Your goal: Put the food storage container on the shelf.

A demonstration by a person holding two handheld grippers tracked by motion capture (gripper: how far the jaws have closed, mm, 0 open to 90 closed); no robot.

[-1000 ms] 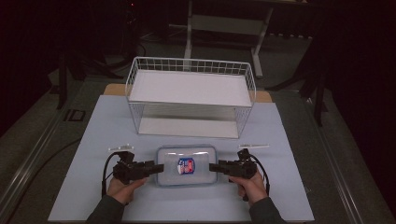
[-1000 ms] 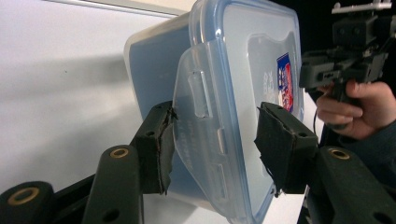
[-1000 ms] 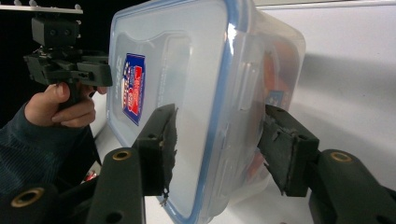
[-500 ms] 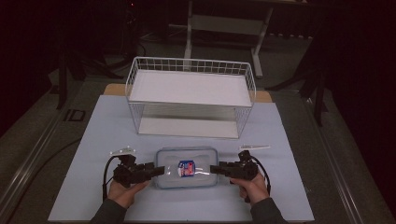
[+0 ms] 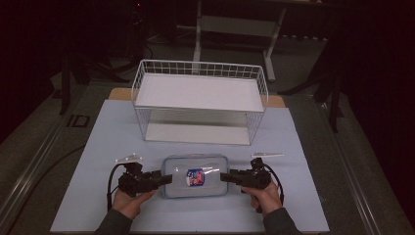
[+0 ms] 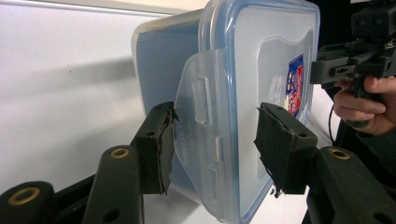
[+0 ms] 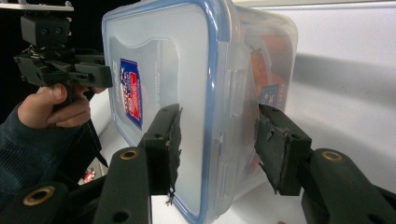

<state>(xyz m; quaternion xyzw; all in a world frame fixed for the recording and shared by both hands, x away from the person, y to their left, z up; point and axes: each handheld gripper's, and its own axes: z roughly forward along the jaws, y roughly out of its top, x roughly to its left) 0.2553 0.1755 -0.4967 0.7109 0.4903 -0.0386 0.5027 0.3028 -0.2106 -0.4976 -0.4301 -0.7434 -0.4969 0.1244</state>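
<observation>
High view frames showed little changed: the lidded container (image 5: 195,176) was kept low at centre on the table (image 5: 98,147), straddled at each end by left gripper (image 5: 164,179) and right gripper (image 5: 224,177), jaws parted and not yet clamped, so lifting seemed pending.

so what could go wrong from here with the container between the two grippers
1. In the left gripper view, one pad touches the side latch flap while the other stands clear of the container lid; closing could pinch only the flap.
2. The right gripper straddles the opposite end with gaps on both sides; lifted before both close, the container may slip or tilt.
3. The wire basket stands just beyond; a hasty lift could knock it.
</observation>
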